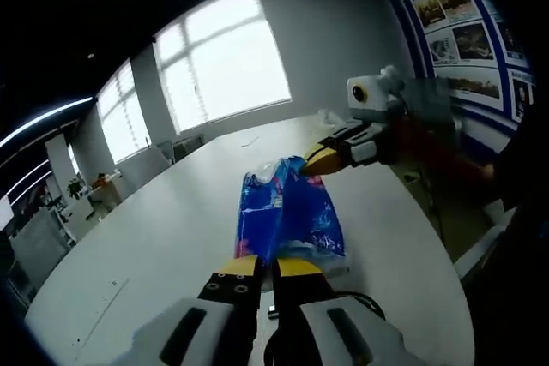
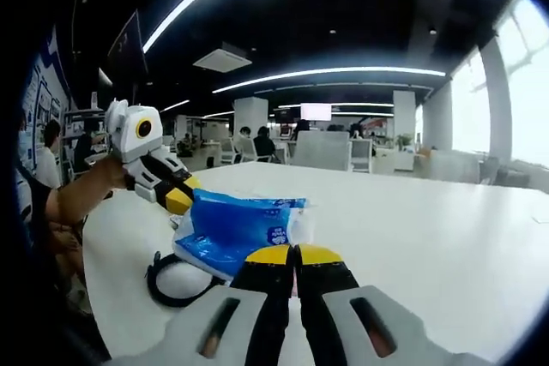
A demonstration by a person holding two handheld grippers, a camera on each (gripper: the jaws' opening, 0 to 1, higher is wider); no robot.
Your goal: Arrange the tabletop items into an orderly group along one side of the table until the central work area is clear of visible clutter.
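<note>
The blue plastic packet [image 1: 290, 216] lies on the white desk [image 1: 171, 237], stretched between the 2 grippers. The left gripper [image 1: 268, 268] has its fingers pressed together on the packet's near edge. In the right gripper view, the right gripper [image 2: 294, 256] likewise pinches the packet's opposite edge, with a black cable loop [image 2: 163, 285] lying just left of its fingers.

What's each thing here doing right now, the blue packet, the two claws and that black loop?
Blue plastic packet: lying flat on the white table, pinched at both ends.
Left gripper: shut on one end.
Right gripper: shut on the opposite end.
Black cable: looped on the table beside the packet.
</note>
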